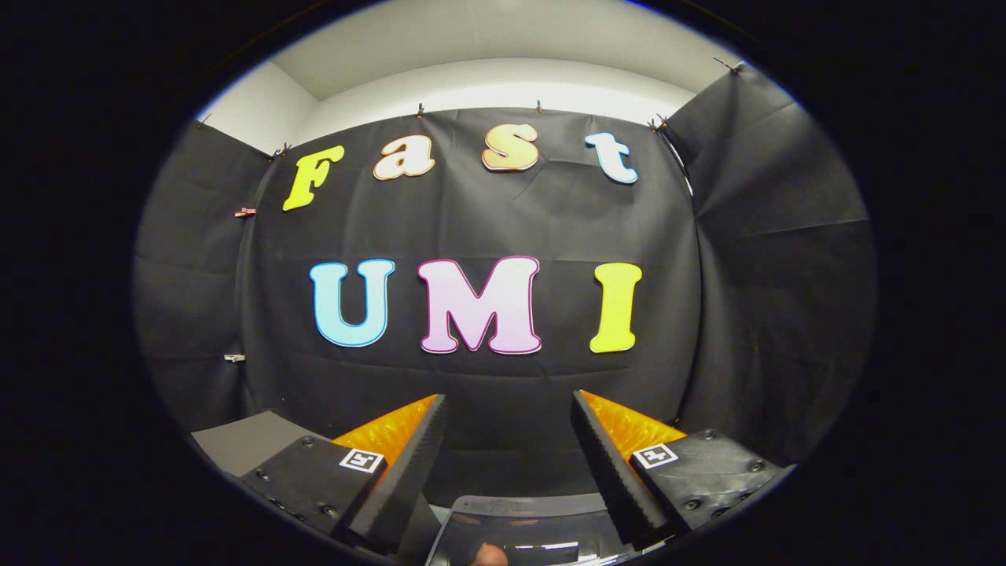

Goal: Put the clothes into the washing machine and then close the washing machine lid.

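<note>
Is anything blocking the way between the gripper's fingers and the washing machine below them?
Nothing visible does. The gripper is open, its fingers spread and holding nothing, pointed at the booth's black cloth wall. The washing machine shows as a dark edge low between the fingers; no clothes can be made out.

black cloth wall | small clips along its seams (left side) | white ceiling

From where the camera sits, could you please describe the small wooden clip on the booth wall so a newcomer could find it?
Start at the black cloth wall beyond the open hand-held gripper. Follow its left seam to mid height. There a pale wooden clip pinches the cloth, above a whiter clip.
</note>
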Demonstrator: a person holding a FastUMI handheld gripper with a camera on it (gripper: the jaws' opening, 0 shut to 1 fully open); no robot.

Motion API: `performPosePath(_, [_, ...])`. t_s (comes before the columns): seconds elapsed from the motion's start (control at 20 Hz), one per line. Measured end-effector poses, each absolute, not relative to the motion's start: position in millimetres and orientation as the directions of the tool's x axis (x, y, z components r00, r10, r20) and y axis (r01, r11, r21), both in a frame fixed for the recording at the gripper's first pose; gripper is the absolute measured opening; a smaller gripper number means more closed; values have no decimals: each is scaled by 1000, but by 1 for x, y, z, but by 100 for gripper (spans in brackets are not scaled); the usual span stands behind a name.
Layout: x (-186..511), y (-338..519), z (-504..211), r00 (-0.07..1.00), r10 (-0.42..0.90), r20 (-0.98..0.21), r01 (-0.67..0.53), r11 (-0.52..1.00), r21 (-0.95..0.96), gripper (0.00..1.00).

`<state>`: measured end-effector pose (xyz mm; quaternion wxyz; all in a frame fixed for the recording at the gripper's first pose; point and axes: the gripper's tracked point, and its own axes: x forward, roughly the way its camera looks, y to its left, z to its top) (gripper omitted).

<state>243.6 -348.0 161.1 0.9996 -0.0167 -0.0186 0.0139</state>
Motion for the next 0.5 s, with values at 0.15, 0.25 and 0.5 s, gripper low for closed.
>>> performPosePath(0.15, [236,-353,165,999,23,49,-22,999,-24,99])
performPosePath(0.25, [232,-355,170,998,18,61,-17,1000,-15,99])
performPosePath(0.5, [225,-351,176,997,32,73,-30,999,-31,99])
